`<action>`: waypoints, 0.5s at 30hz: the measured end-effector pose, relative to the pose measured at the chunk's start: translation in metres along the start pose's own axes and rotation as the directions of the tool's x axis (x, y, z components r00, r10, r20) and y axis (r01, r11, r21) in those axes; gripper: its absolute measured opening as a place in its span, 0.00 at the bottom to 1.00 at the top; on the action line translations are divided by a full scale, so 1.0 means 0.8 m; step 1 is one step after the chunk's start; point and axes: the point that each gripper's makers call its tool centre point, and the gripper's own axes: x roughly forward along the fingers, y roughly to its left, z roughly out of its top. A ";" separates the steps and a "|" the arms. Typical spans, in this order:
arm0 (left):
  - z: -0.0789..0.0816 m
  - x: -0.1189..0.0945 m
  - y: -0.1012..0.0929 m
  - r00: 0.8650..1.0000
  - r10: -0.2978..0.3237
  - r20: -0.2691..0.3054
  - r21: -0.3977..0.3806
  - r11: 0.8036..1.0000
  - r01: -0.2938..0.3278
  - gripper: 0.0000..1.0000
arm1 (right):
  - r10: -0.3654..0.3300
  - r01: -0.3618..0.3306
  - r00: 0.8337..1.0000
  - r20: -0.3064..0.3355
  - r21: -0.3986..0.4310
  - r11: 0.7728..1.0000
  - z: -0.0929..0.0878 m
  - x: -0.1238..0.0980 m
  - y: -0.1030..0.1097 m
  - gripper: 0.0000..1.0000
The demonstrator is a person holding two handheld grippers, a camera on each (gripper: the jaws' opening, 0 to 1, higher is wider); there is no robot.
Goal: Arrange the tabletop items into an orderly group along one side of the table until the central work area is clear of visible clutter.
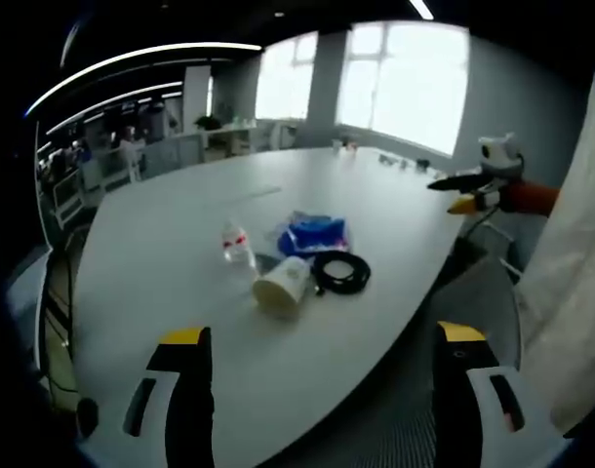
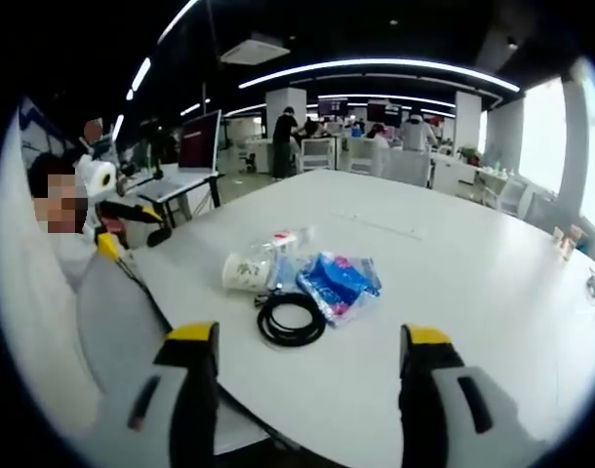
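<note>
A cup (image 1: pixel 282 286), bottle (image 1: pixel 238 245), blue bag (image 1: pixel 313 234) and cable (image 1: pixel 340 271) are clustered on the table (image 1: pixel 180 224), beyond both wide-spread, empty grippers (image 1: pixel 322 390) (image 2: pixel 307 385).

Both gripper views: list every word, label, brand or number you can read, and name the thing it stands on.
No text can be read.
Paper cup: greenish print, too blurred.
Clear bottle: red mark on label, too small.
Blue packet: light and red markings, unreadable.
Monitor: dark, nothing legible.
</note>
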 end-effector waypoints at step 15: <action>0.018 0.011 0.005 1.000 -0.017 0.003 0.021 1.000 0.017 0.91 | -0.010 0.010 1.000 0.016 0.005 1.000 0.010 0.006 -0.011 0.72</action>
